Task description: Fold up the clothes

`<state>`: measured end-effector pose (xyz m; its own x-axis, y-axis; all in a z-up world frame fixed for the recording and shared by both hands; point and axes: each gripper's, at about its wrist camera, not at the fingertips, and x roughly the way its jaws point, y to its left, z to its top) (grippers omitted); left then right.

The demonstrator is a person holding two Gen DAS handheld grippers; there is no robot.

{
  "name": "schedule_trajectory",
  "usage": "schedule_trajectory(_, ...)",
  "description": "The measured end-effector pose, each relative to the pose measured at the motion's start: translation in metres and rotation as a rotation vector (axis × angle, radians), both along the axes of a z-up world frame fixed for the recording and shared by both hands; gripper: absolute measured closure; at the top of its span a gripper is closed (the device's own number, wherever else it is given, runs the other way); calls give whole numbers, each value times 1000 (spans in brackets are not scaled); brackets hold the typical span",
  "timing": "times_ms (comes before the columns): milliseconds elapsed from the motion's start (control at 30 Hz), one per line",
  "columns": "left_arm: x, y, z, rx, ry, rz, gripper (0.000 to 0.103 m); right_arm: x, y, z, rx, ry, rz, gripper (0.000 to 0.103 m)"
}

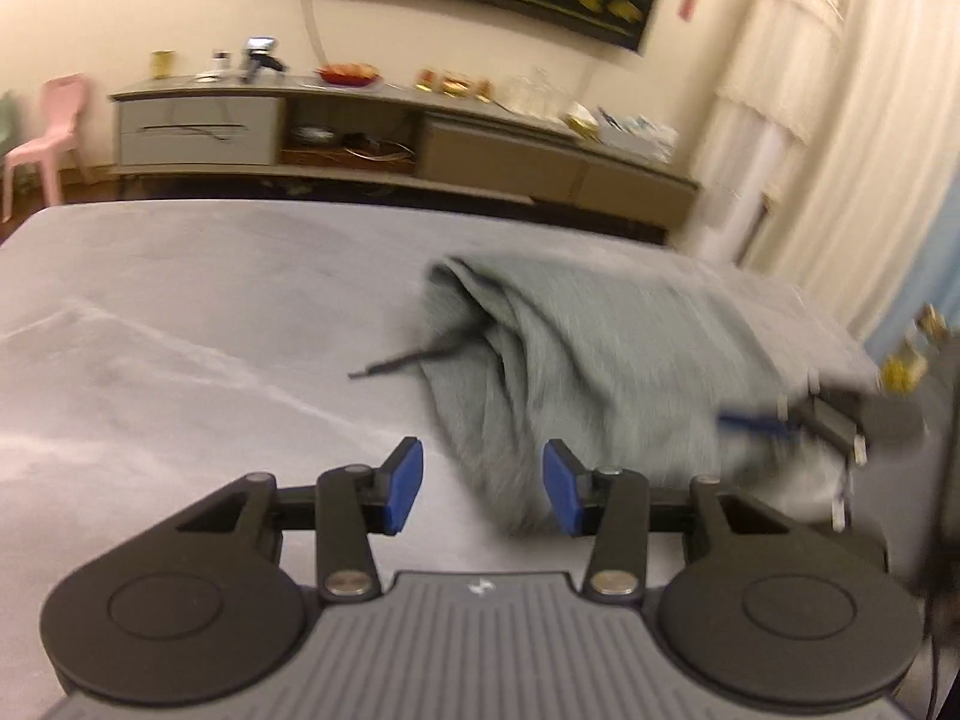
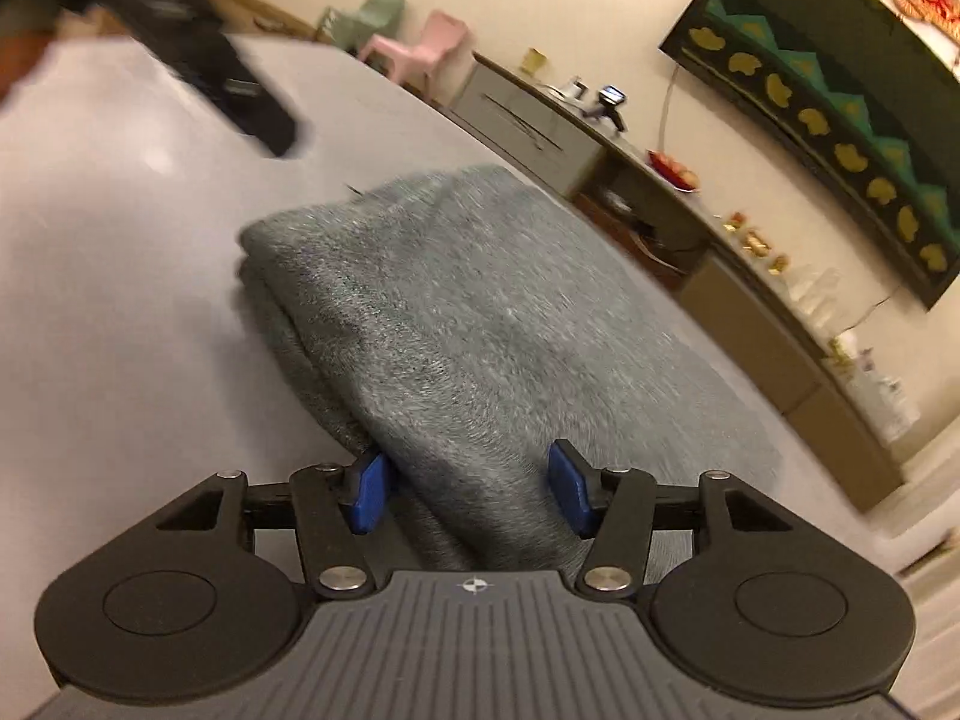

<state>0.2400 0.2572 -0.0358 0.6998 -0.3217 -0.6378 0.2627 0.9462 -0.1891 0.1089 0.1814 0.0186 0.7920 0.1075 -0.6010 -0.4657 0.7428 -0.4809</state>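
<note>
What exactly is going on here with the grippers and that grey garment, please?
A person is folding a grey garment on a grey table with two handheld grippers. The garment lies in a folded bundle, its drawstring trailing out. The left gripper is open beside it; the right gripper is open around its near edge.

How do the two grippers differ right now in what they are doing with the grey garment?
The right gripper has the grey garment lying between its open blue pads, while the left gripper is open over the garment's edge and the grey bed cover, with cloth only near one pad. Both are open and have blue pads.
</note>
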Motion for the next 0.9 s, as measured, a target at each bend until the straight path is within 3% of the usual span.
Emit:
schedule_trajectory(100,1,-17,-12,41,9,-37,59,25,-30,-4,-18,14,-74,45)
schedule_trajectory(167,-1,-21,-14,45,6,-45,59,37,-39,0,47,65,-94,45)
schedule_trajectory(333,-7,-24,-10,17,-22,-44,59,35,-68,55,530,134,-143,42)
schedule_trajectory(433,-9,-29,-7,12,-28,-33,59,53,-63,59,648,125,-195,42)
schedule_trajectory(667,-7,-20,-4,11,-32,-12,59,123,0,11,419,156,-292,43)
schedule_trajectory(833,-9,-19,2,-12,-35,-15,59,131,9,28,317,202,-246,45)
schedule_trajectory(900,-14,-18,5,-17,-50,-24,58,116,1,50,388,139,-260,45)
